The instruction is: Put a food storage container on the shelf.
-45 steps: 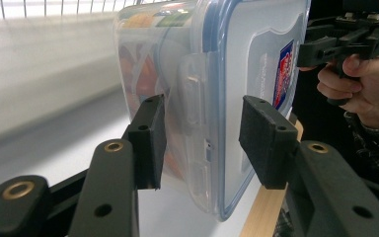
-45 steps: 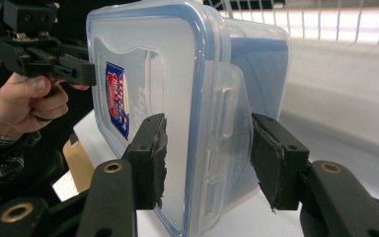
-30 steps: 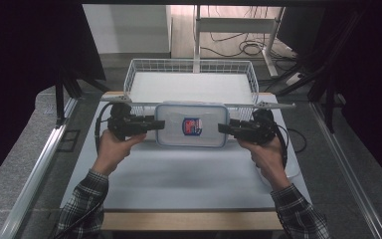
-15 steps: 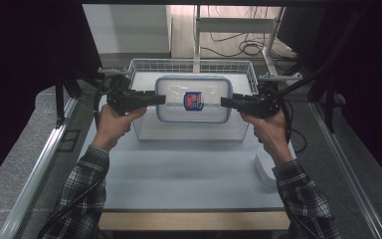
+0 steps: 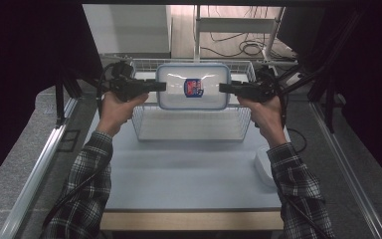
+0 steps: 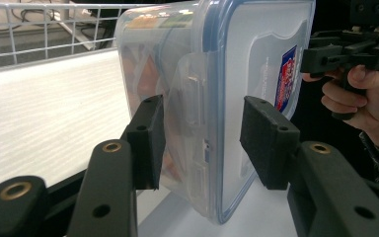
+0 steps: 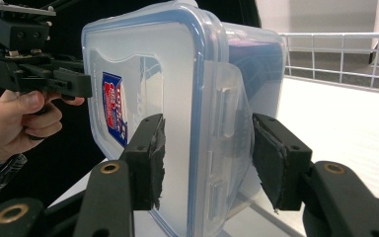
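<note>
up high, over the white wire basket (image 5: pixel 191 127) on the pale grey table (image 5: pixel 179 174), hangs the clear plastic box with a blue-edged lid (image 5: pixel 193 85). the left gripper (image 5: pixel 155 85) pinches its left end, the right gripper (image 5: pixel 225 88) its right end.

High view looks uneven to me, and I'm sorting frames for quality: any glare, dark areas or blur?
High view: glare streaks on the container lid, both sides black. Left gripper view: the wire basket behind is soft. Right gripper view: container sharp, bright table washed out.
</note>
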The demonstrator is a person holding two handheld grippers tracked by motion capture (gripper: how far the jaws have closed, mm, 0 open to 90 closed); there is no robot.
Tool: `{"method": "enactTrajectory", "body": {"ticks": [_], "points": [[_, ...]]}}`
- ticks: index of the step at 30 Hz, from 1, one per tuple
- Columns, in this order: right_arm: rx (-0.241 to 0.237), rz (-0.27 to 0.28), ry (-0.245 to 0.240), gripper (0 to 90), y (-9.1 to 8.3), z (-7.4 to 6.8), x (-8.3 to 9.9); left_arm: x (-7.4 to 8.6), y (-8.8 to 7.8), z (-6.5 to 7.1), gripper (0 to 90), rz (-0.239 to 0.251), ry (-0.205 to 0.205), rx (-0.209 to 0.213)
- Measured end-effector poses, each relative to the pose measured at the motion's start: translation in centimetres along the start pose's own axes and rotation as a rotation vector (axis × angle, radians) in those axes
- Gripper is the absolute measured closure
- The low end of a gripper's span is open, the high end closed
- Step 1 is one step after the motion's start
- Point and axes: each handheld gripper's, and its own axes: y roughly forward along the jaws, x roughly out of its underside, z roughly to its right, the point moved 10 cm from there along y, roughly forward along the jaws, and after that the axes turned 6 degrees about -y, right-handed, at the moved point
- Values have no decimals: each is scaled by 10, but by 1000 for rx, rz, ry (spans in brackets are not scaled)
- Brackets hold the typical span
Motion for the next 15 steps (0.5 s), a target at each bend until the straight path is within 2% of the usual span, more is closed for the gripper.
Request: {"method": "enactTrajectory", "body": {"ticks": [6, 11, 15], "points": [[-9, 2, 31, 481, 5, 8, 0, -5, 3, -5, 534, 28, -35, 9], [-3, 9, 46, 477, 7, 12, -2, -6, 6, -7, 527, 61, -44, 6], [0, 13, 50, 473, 7, 14, -2, -5, 8, -7, 510, 63, -31, -9]]}}
